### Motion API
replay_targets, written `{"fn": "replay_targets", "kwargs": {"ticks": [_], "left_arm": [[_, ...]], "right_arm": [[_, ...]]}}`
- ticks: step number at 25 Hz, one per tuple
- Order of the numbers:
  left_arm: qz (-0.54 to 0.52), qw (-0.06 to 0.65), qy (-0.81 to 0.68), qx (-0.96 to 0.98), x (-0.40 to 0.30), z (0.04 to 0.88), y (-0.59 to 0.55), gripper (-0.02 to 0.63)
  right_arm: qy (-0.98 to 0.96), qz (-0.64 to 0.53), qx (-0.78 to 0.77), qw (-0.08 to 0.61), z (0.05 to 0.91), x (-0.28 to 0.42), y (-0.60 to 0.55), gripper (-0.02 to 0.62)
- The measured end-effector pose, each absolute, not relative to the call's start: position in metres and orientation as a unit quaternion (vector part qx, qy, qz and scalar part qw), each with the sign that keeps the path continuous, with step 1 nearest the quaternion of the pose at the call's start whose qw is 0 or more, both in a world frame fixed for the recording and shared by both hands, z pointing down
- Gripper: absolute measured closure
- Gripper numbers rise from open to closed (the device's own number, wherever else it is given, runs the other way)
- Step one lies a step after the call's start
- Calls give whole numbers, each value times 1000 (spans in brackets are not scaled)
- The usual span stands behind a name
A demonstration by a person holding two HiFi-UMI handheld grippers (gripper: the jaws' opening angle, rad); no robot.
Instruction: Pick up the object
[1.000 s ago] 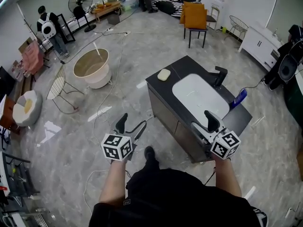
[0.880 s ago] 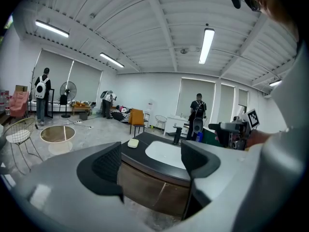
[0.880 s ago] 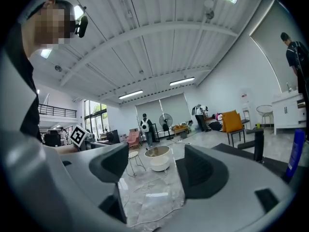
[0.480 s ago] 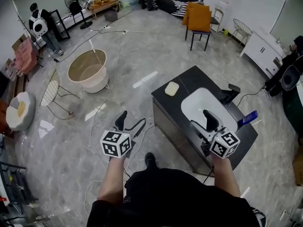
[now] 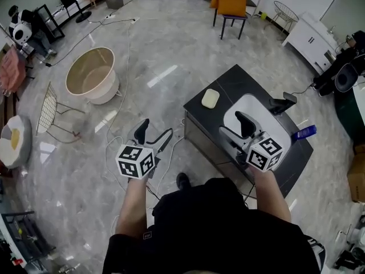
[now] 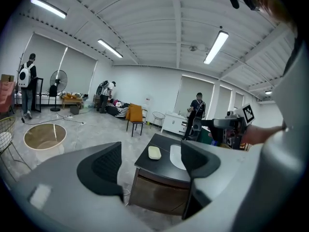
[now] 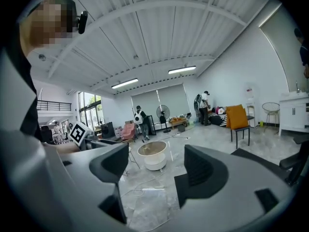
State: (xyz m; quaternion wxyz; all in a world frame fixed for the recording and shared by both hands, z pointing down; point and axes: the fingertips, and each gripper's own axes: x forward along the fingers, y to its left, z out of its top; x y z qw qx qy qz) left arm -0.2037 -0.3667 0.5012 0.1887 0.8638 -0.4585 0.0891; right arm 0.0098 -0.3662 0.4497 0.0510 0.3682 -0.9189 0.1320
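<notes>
A cream, soap-like bar lies on the far left part of a black counter beside a white basin. In the left gripper view the bar shows between the jaws, well ahead. My left gripper is open and empty over the floor, left of the cabinet. Over the basin's near side, my right gripper is open and holds nothing. Its view looks across the room, away from the bar.
A black tap and a blue bottle stand at the counter's right side. A beige tub, a wire chair, floor cables and an orange chair are around. People stand far off.
The cabinet has come closer in the head view. My right gripper now hangs over the basin; the left one has moved slightly toward the cabinet. Both stay open.
</notes>
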Motion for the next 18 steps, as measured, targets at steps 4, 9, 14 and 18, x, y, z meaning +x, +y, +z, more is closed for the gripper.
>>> {"fn": "replay_targets", "kwargs": {"ticks": [4, 9, 14, 18], "left_arm": [[91, 194, -444, 870, -203, 504, -379, 218], [99, 203, -432, 873, -192, 512, -398, 218], [106, 207, -428, 873, -177, 511, -420, 218], [113, 218, -434, 867, -171, 519, -439, 218]], "right_arm": [[-917, 132, 367, 80, 460, -3, -379, 268], [-922, 107, 347, 137, 478, -13, -397, 268], [-922, 97, 315, 205, 507, -14, -427, 268], [-921, 95, 288, 244, 533, -14, -454, 268]]}}
